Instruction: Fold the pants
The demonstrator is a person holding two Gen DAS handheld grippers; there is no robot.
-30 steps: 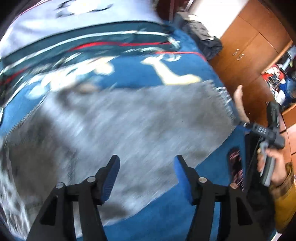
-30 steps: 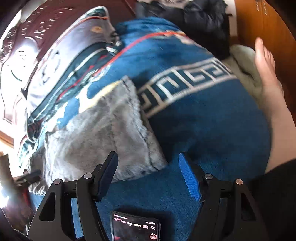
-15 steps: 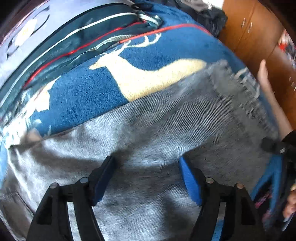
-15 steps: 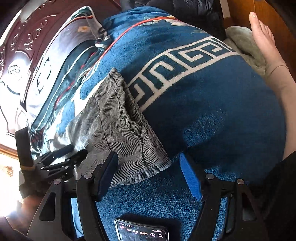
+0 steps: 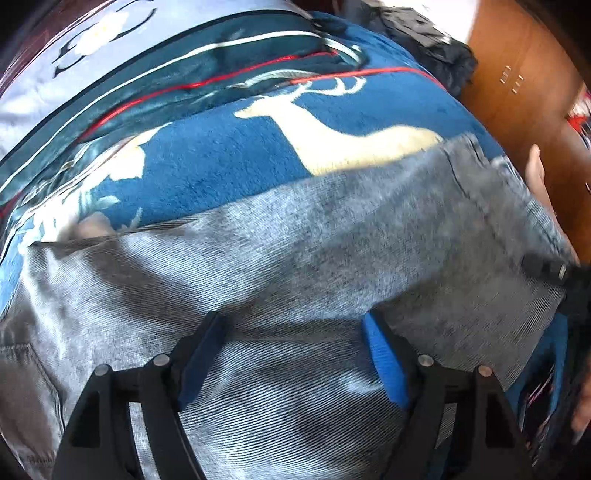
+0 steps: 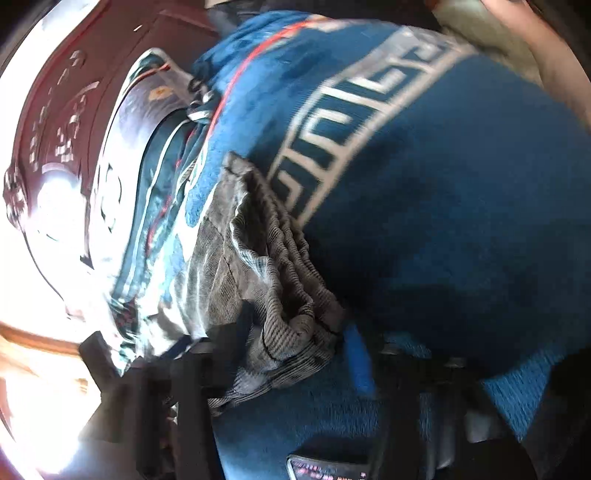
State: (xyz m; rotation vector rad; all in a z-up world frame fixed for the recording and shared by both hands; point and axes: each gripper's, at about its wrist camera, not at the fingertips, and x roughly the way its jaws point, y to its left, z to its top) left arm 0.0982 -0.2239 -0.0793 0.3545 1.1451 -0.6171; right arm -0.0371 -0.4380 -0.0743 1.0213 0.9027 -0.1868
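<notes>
1. Since the earlier frame, the right gripper (image 6: 295, 354) has been closing; its fingers now pinch the hem of the grey pants (image 5: 295, 266).
2. Left gripper (image 5: 291, 354) hovers spread over the pants' middle, gripping nothing.
3. Pants lie across the blue blanket (image 5: 221, 155), hem toward 3 o'clock in the left view.

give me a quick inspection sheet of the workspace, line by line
surface: blue deer-print blanket over a bed.
job's things: grey corduroy pants spread flat, one end bunched.
clutter: phone on the blanket; dark clothes piled at the far end.
grippers: left gripper open above the pants; right gripper has just been closing, fingers pinching the bunched end.
cables: nothing seen.
surroundings: wooden cupboards, carved headboard, a person's bare foot.
</notes>
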